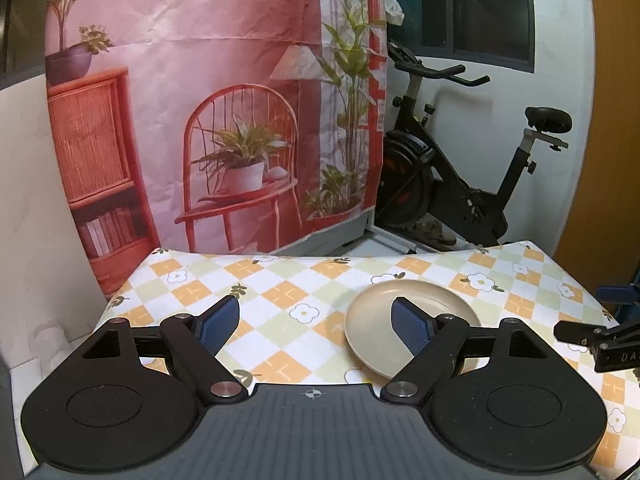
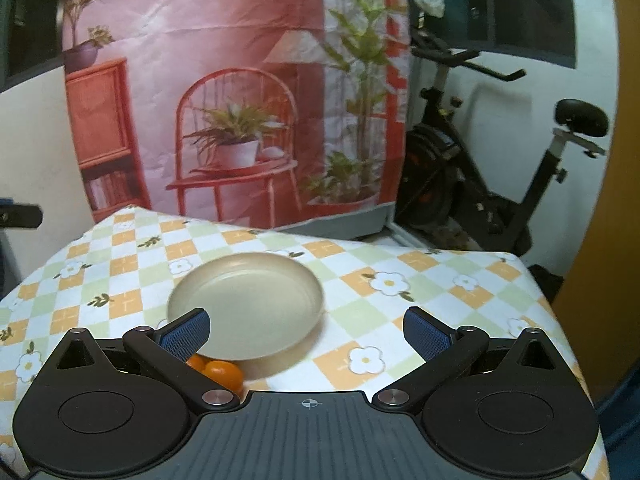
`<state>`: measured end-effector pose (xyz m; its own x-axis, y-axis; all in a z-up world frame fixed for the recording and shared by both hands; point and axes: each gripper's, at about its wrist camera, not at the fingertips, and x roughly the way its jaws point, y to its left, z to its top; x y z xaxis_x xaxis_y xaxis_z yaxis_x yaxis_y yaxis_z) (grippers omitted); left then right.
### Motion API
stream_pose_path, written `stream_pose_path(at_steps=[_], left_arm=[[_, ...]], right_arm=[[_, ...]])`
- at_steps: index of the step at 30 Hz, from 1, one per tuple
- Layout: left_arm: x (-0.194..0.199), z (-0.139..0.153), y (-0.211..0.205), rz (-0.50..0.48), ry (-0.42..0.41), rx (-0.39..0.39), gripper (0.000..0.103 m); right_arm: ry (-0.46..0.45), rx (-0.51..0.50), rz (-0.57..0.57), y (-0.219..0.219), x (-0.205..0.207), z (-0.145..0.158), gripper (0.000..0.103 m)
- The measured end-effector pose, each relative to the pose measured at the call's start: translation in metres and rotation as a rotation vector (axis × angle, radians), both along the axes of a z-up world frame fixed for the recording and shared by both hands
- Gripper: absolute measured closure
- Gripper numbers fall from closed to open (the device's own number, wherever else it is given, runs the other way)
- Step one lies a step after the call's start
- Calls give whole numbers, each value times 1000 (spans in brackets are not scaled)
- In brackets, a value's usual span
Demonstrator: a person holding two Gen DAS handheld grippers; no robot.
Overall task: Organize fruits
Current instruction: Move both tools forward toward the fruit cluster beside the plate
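Oranges (image 2: 218,372) sit on the tablecloth (image 2: 360,312) at six o'clock of the empty plate (image 2: 246,304), touching its rim; none plated yet. Left gripper (image 1: 316,324) and right gripper (image 2: 306,334) both gape, holding nothing.

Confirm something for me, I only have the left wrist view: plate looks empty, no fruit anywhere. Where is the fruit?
Observer: In the right wrist view small orange fruits lie on the tablecloth at the near rim of the plate, not in it.
Operator: How many?
Observer: At least two; the rest is hidden behind the right hand-held gripper's finger.
Operator: Is the right hand-held gripper holding anything?
Observer: No. The right hand-held gripper is open, nothing between its pads.
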<state>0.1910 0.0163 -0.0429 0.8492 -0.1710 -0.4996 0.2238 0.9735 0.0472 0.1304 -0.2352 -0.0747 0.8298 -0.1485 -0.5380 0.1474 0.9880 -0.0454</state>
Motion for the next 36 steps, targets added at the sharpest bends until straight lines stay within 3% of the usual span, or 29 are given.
stream_pose_path(at_steps=[10, 18, 23, 28, 36], left_arm=[[39, -21, -3, -59, 161, 1, 23], [60, -51, -11, -111, 293, -24, 29], [68, -78, -20, -152, 402, -18, 33], [75, -100, -21, -209, 547, -56, 35], [74, -113, -28, -232, 648, -73, 35]], right_arm=[[119, 50, 48, -22, 39, -6, 1], [235, 51, 85, -25, 66, -13, 22], [262, 108, 73, -24, 72, -29, 36], [286, 185, 69, -22, 67, -46, 38], [294, 215, 58, -24, 61, -52, 41]])
